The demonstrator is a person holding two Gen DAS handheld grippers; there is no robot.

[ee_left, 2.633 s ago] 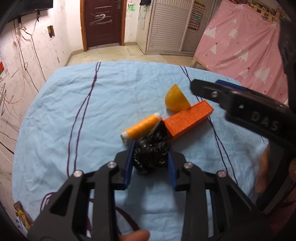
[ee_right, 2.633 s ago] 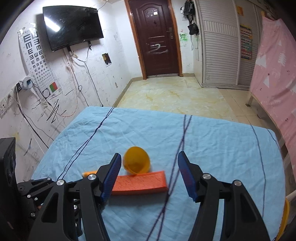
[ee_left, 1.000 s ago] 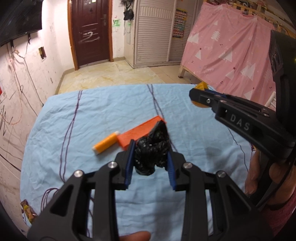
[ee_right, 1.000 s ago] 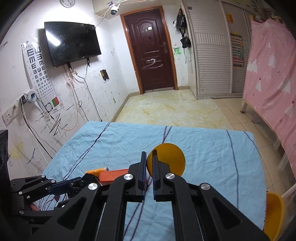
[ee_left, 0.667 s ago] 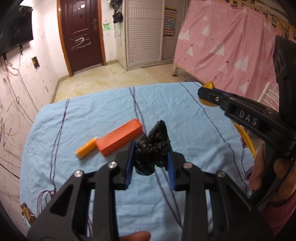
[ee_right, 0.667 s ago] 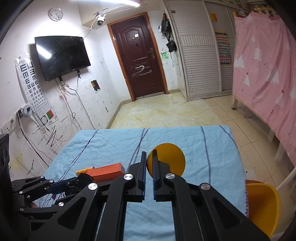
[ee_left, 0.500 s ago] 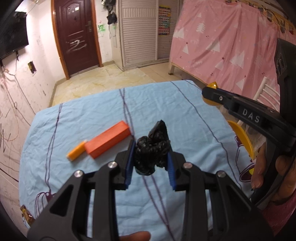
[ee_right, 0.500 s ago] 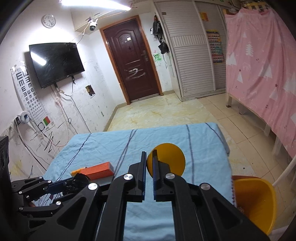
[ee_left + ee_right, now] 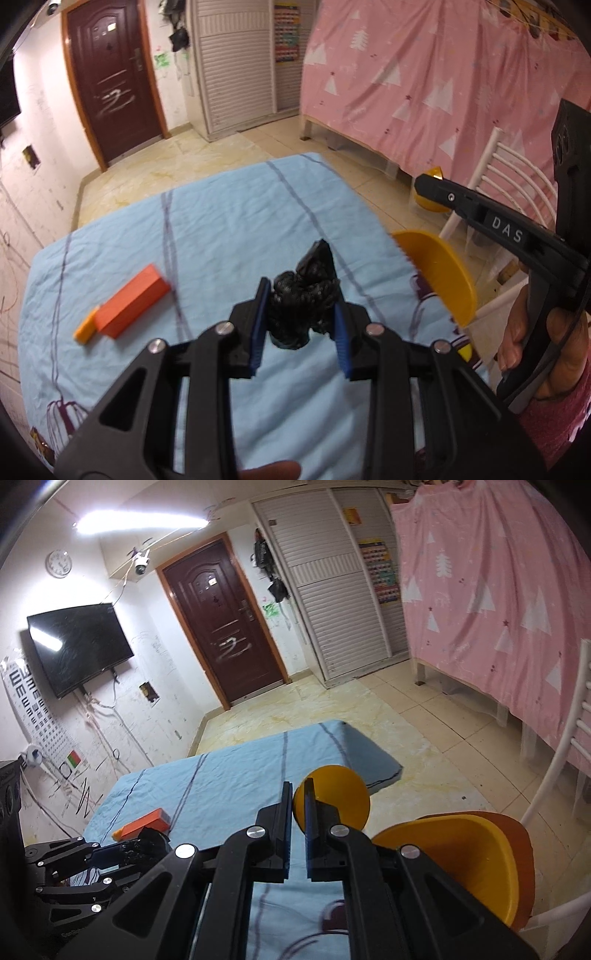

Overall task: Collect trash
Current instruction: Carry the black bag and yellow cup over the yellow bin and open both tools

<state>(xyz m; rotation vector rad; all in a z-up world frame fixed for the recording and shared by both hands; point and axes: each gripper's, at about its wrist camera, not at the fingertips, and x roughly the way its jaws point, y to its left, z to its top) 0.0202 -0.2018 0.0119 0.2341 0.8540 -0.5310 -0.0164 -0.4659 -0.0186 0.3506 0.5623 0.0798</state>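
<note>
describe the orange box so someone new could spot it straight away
Start at the table under the light blue cloth. Toward its left side lies the orange box, long, rectangular and flat on the cloth. A smaller yellow-orange roll sits against its near end; the box is the bigger, redder, sharp-edged one.

— On the cloth-covered blue table [image 9: 221,206]?
— Toward its left side, an orange rectangular cardboard box [image 9: 131,301]; touching the box's near left end, a small orange thread spool [image 9: 85,325].
— And above the middle?
— Clamped in the left tool [image 9: 300,332], a crumpled black plastic bag [image 9: 303,306], well right of the box.
— Past the right edge?
— A round yellow plastic basin [image 9: 454,853] on a white slatted chair [image 9: 517,173], just beside the table. Left of the basin, pinched in the right tool [image 9: 297,812], a yellow round plastic cup [image 9: 332,797].
</note>
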